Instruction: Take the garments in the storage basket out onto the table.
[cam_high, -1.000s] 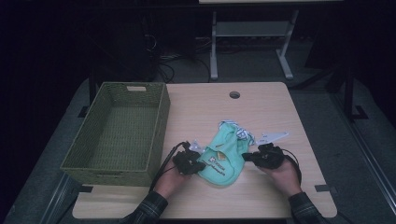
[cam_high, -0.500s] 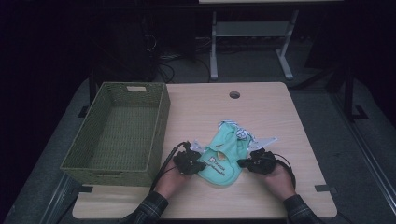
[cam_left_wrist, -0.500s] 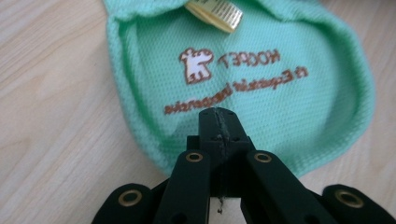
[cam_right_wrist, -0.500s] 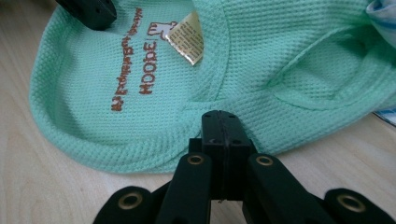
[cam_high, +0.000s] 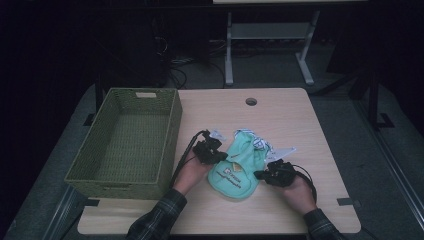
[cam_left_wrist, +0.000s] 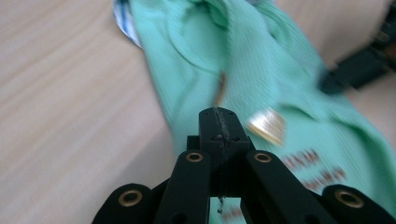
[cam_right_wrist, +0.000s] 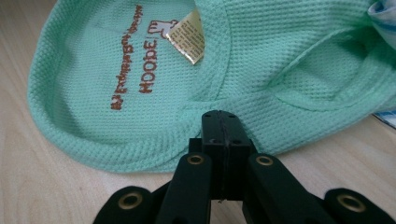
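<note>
A mint-green waffle-knit garment (cam_high: 240, 167) with brown lettering and a small label (cam_right_wrist: 188, 36) lies on the wooden table (cam_high: 280, 115). My left gripper (cam_high: 216, 153) sits at its left edge with jaws pressed together, the tip over the cloth (cam_left_wrist: 280, 84). My right gripper (cam_high: 261, 175) is at its lower right edge, jaws shut where the hem (cam_right_wrist: 261, 135) puckers toward the tip. Whether cloth is caught between either pair is hard to make out, though both look pinched on the fabric. A white and blue striped piece (cam_high: 261, 145) peeks out behind the garment.
A green woven basket (cam_high: 127, 140), with nothing in it, stands at the table's left side, close to my left hand. A round cable hole (cam_high: 251, 101) sits near the far edge. Beyond the table are a desk frame (cam_high: 270, 40) and cables on the floor.
My right gripper has moved left and slightly toward me, coming in to the garment's lower right edge. The left gripper has stayed in place.
</note>
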